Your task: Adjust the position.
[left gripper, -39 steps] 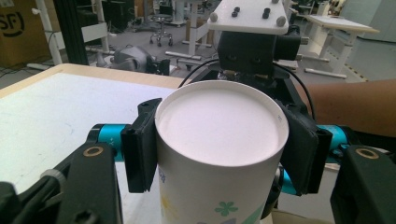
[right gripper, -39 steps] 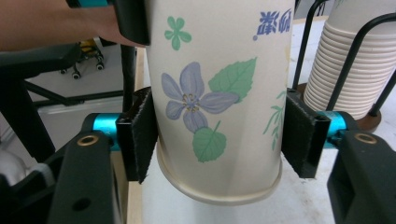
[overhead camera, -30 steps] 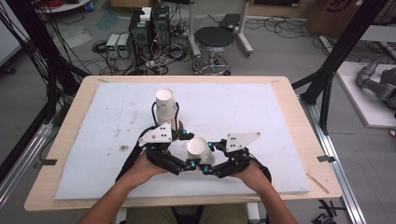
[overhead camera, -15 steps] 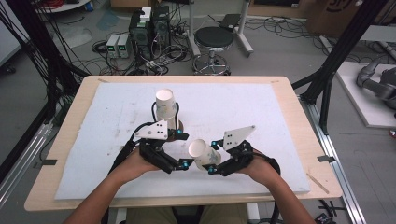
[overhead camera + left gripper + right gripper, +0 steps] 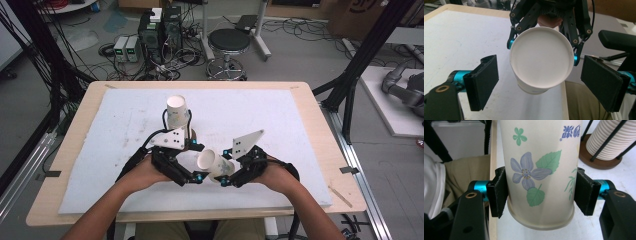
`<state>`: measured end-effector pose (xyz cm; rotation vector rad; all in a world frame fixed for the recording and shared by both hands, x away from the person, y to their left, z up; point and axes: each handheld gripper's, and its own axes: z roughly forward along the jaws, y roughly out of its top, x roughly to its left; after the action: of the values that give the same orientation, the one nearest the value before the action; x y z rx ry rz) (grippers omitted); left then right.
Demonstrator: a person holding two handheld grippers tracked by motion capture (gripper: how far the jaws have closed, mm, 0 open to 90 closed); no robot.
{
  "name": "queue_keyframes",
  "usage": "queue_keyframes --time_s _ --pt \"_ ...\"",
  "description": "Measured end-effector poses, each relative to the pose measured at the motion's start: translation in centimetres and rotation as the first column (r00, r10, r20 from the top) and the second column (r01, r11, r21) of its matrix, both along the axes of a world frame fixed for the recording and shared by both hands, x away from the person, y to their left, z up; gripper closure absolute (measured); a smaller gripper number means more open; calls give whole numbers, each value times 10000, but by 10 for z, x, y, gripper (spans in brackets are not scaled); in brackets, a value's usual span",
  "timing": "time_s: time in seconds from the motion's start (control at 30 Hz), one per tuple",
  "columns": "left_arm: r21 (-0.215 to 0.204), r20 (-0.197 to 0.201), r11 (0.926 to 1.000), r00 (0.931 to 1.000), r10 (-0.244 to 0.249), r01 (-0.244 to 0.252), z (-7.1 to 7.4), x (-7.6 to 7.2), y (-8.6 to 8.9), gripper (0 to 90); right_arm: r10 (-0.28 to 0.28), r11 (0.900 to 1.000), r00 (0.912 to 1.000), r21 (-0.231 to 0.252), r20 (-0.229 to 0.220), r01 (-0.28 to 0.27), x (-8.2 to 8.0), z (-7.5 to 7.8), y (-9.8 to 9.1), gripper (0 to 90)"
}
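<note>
Paper cup (image 5: 212,163) pinched sideways by right claw (image 5: 226,178), left claw (image 5: 196,176) spread.

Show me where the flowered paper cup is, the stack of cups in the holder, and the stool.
flowered paper cup (image 5: 537,173), right gripper view, on its printed side wall.
stack of cups (image 5: 178,113), high view, on the top cup's side.
stool (image 5: 228,39), high view, on the black seat.
</note>
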<state>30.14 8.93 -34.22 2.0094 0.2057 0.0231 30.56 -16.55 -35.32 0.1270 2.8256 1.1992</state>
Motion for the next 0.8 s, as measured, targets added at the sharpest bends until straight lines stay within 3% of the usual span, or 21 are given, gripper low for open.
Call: queue_keyframes --time_s 0.23,0.47,0.57,0.8 --pt "535 34 9983 9997 -221 219 2 1 -3 158 259 9976 9996 -636 -95 -264 0 6 8 361" --pt "761 10 9968 9997 -264 262 0 2 -6 178 390 9904 9992 -1325 -132 -404 1 12 14 360" --pt "889 -31 9956 9995 -301 302 -1 3 -7 188 517 9815 9986 -1840 -147 -536 1 14 19 359" --pt "1127 -178 9924 9987 -468 486 -3 3 -9 228 669 9723 9975 -2227 -235 -705 0 16 24 359"
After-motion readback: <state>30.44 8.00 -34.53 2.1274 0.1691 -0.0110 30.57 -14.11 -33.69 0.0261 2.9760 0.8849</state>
